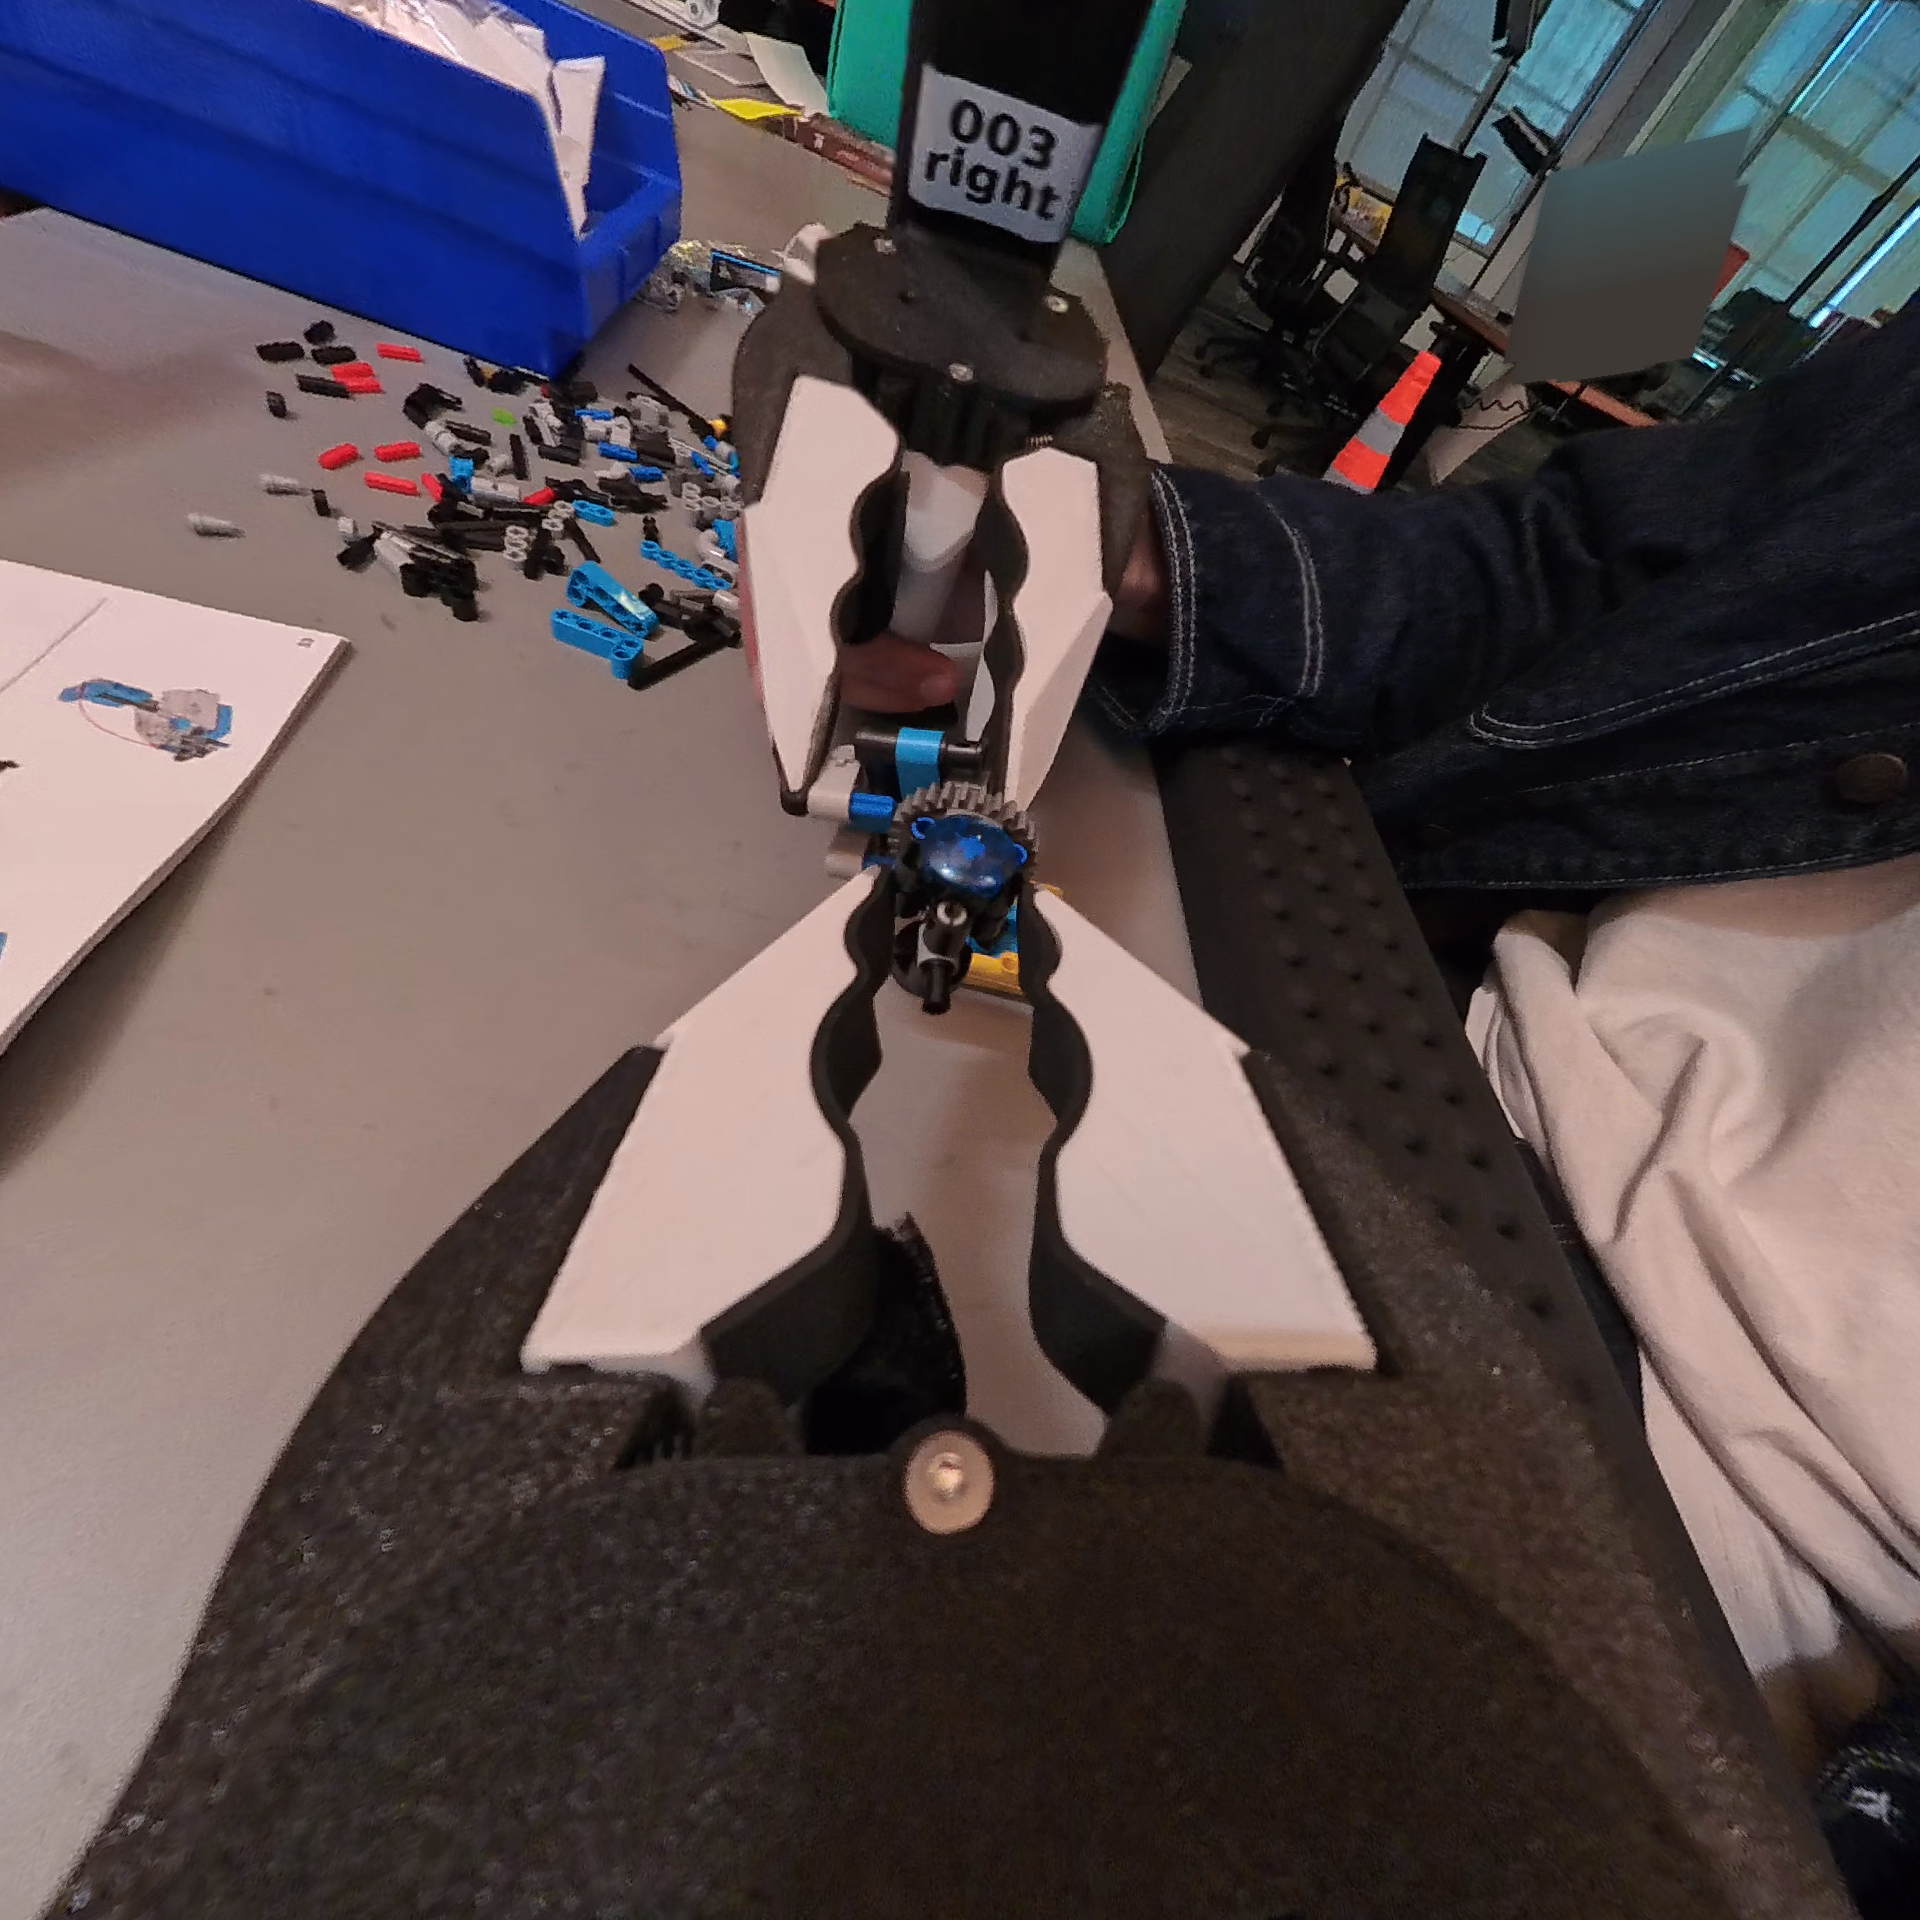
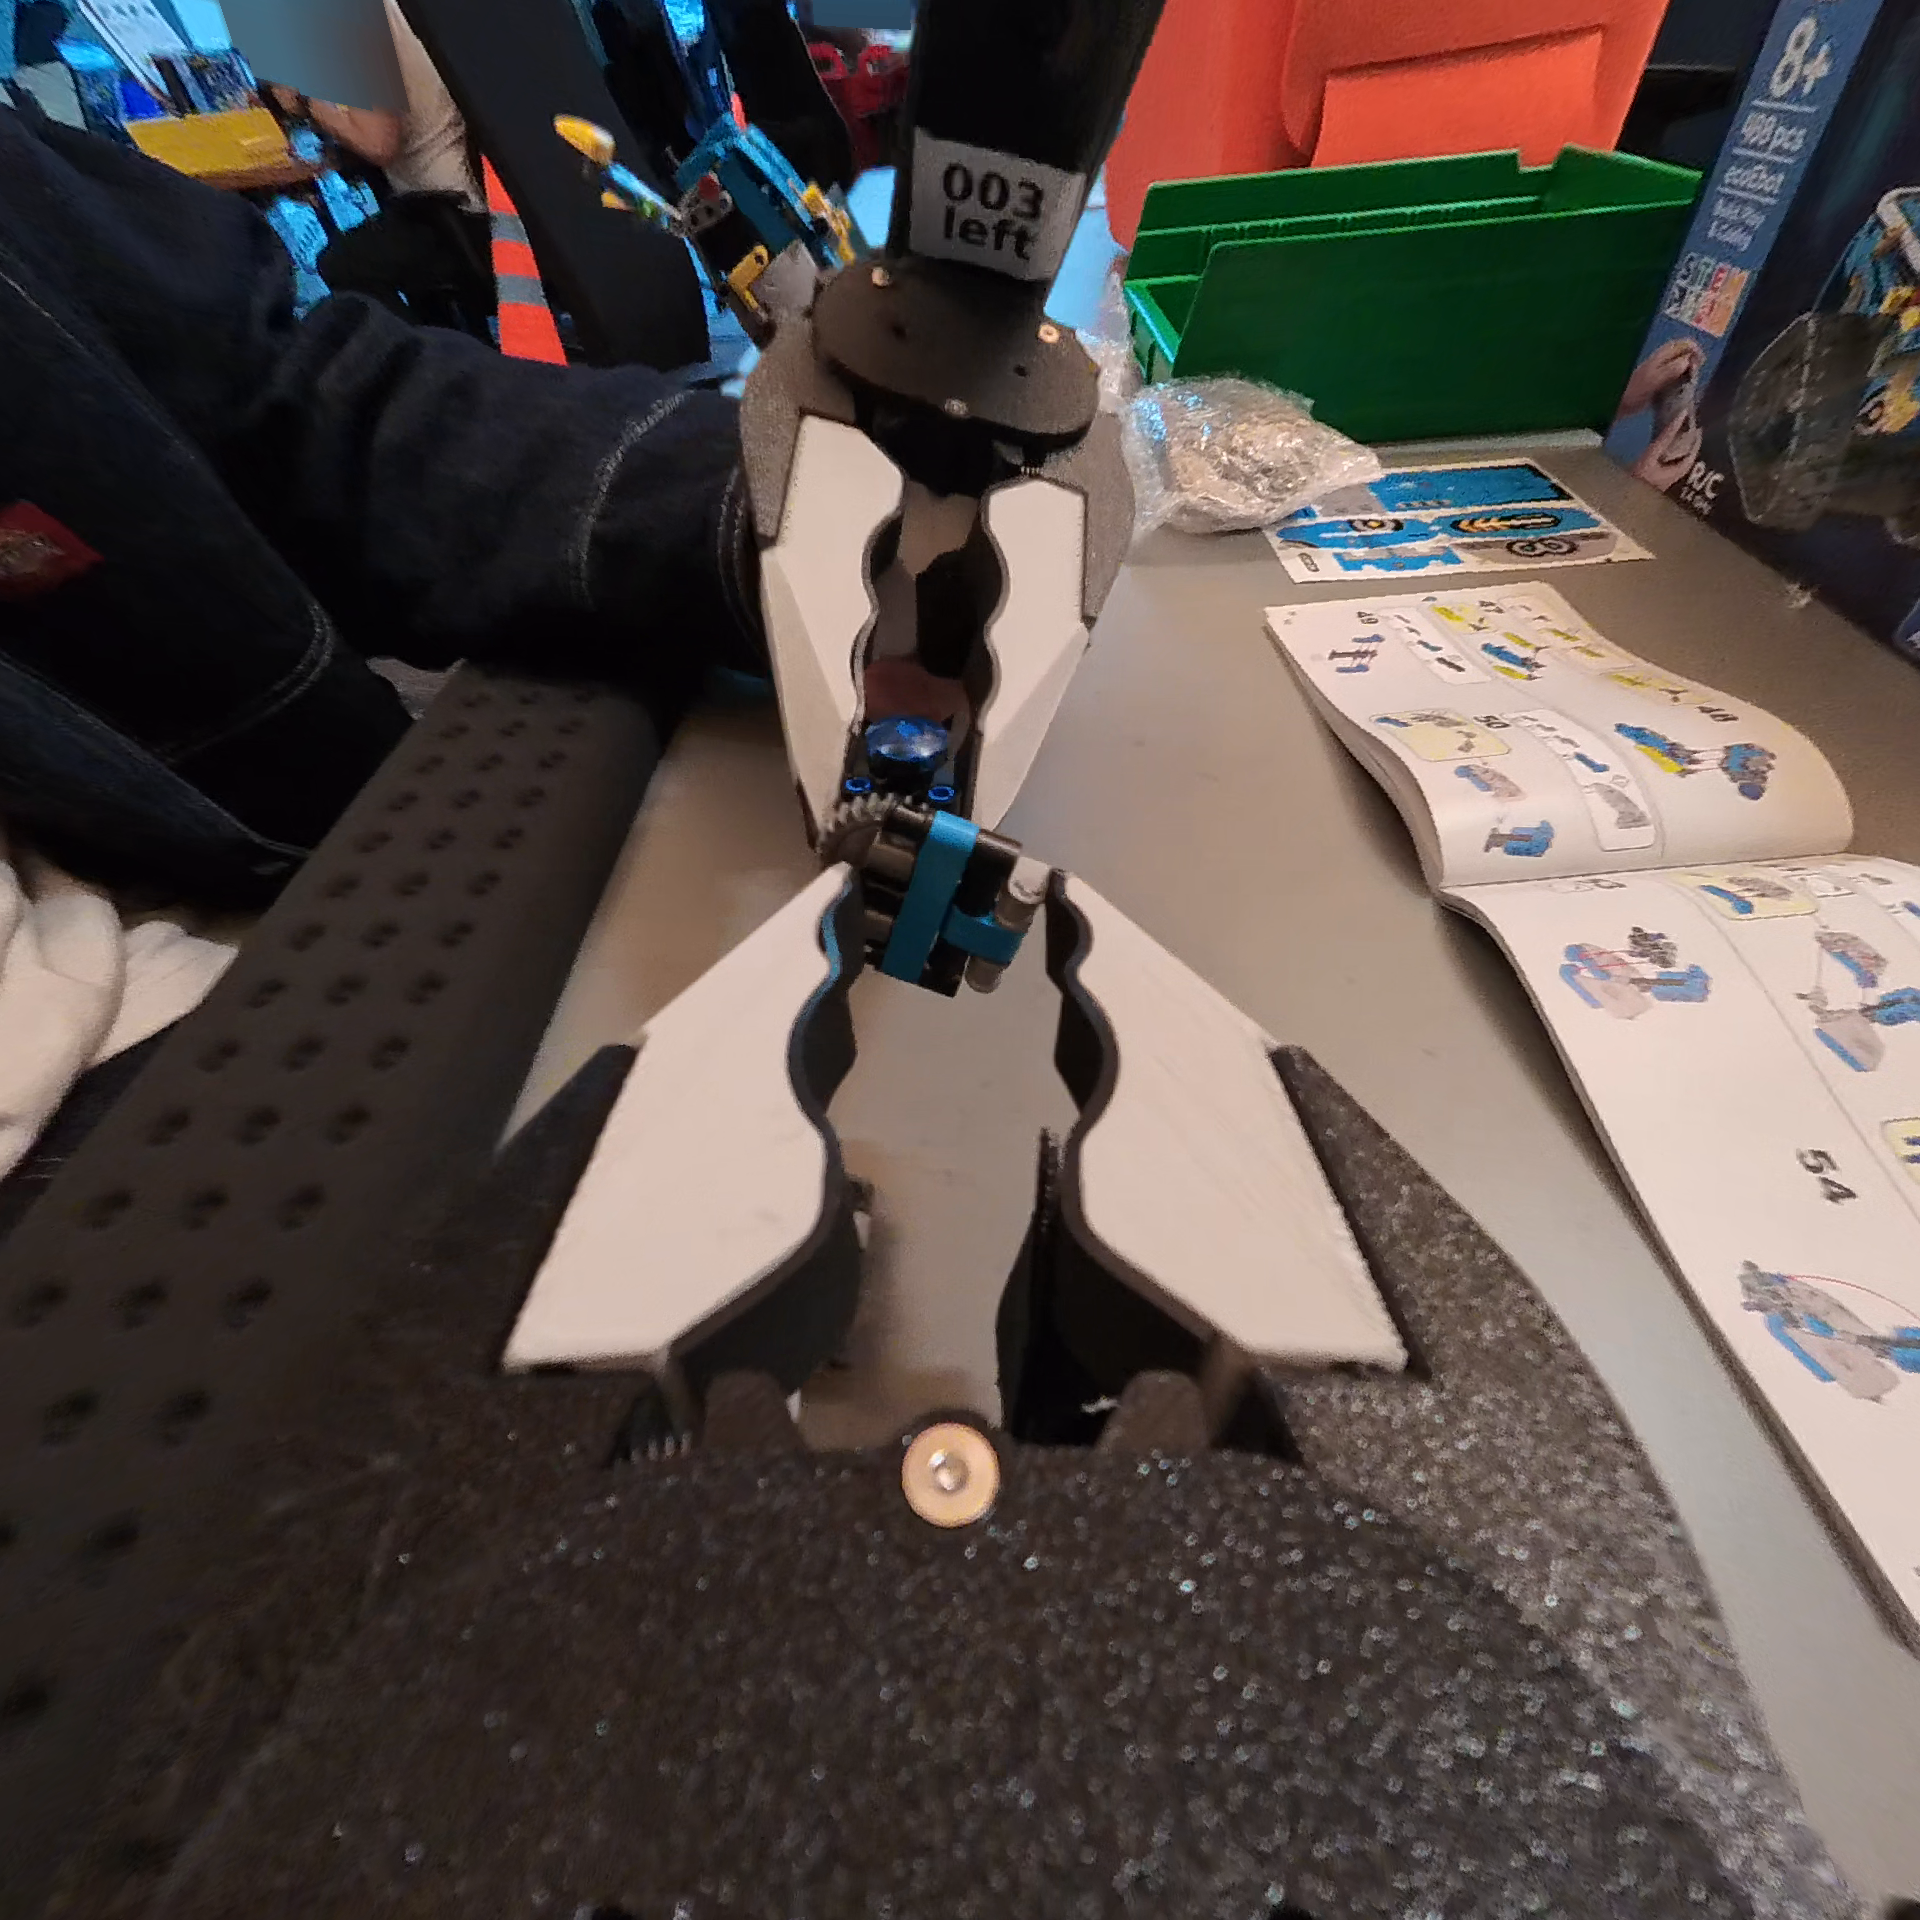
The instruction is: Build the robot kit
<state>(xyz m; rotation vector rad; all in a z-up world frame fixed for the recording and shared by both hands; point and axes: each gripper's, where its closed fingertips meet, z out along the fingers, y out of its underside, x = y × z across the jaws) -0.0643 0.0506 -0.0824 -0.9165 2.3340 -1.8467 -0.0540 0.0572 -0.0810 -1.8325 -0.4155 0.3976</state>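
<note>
Left wrist view: the left hand-held gripper (image 1: pixel 951 925) is clamped on the near end of a small toy-brick assembly of black gear, translucent blue dome and yellow piece (image 1: pixel 961 883), held above the grey table (image 1: pixel 436 1018). Facing it, the right hand-held gripper (image 1: pixel 899 779) pinches the far end, a black and blue pin block with a grey stub. The two grips meet tip to tip, so a twist or pull out of line could, I judge, pop the pinned joint or let the small gear slip from the wavy pads. On the table lie a scatter of loose black, red, blue and grey bricks (image 1: pixel 520 499), a blue plastic bin (image 1: pixel 343 177) and a white instruction sheet (image 1: pixel 135 769). A black perforated strip (image 1: pixel 1351 1039) edges the table; a denim sleeve (image 1: pixel 1455 623) rests by it.

Right wrist view: the right hand-held gripper (image 2: pixel 940 914) closes on the blue-strapped black block, touching its left finger more plainly than its right. Beyond are an open instruction booklet (image 2: pixel 1621 810), a sticker sheet (image 2: pixel 1455 530), a crumpled clear bag (image 2: pixel 1236 457), a green bin (image 2: pixel 1423 291) and the kit box (image 2: pixel 1787 312). The room behind is a cluttered workshop with an orange cone (image 2: pixel 520 281).
</note>
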